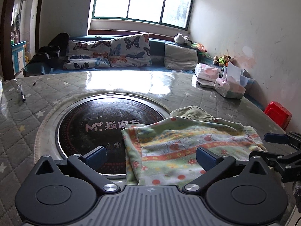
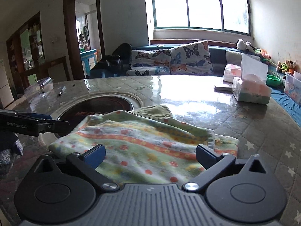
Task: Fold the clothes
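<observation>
We see our left hand-held gripper (image 1: 151,156) wide open, holding nothing. The folded cloth (image 2: 143,146) lies on the surface (image 2: 244,120) — partly over the round black cooker (image 1: 90,124). Our right hand-held gripper (image 2: 150,155) is wide open too.

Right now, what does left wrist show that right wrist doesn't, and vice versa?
Left wrist only: the red stool by the wall, the cooktop logo, and the right gripper from the side.

Right wrist only: the doorway, the shelving on the left, a clear box on the table, and the left gripper from the side.

Both: the patterned garment partly over the cooktop, tissue packs, pen, butterfly pillows, window. Both grippers open, holding nothing.
</observation>
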Demonstrator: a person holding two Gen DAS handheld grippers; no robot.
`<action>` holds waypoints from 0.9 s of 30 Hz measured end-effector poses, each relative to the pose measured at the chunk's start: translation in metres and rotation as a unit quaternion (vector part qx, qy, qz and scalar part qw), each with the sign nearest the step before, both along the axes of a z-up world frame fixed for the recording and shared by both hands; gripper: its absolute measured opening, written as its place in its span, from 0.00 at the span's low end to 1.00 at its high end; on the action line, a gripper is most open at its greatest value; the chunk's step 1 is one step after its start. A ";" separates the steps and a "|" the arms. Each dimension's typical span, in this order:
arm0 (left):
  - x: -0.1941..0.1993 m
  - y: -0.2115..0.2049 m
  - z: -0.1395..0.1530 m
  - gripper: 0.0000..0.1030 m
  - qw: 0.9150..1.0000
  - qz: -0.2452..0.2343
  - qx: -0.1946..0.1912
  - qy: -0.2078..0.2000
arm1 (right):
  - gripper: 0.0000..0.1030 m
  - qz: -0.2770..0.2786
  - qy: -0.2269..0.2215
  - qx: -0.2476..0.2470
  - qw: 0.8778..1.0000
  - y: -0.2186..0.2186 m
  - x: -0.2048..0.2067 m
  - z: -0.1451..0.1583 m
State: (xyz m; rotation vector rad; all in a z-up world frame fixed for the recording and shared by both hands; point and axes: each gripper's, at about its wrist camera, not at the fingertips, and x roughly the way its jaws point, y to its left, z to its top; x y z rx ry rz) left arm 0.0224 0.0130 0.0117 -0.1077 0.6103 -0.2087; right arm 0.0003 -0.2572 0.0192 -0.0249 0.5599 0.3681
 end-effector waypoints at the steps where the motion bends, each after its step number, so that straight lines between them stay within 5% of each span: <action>1: -0.003 0.001 0.001 1.00 1.000 0.001 -0.003 -0.002 | 1.00 -0.002 -0.003 0.000 1.000 0.001 -0.003 0.001; 27: -0.059 -0.012 0.000 1.00 1.000 0.018 0.000 0.011 | 1.00 0.006 -0.044 0.023 0.999 0.010 -0.060 0.008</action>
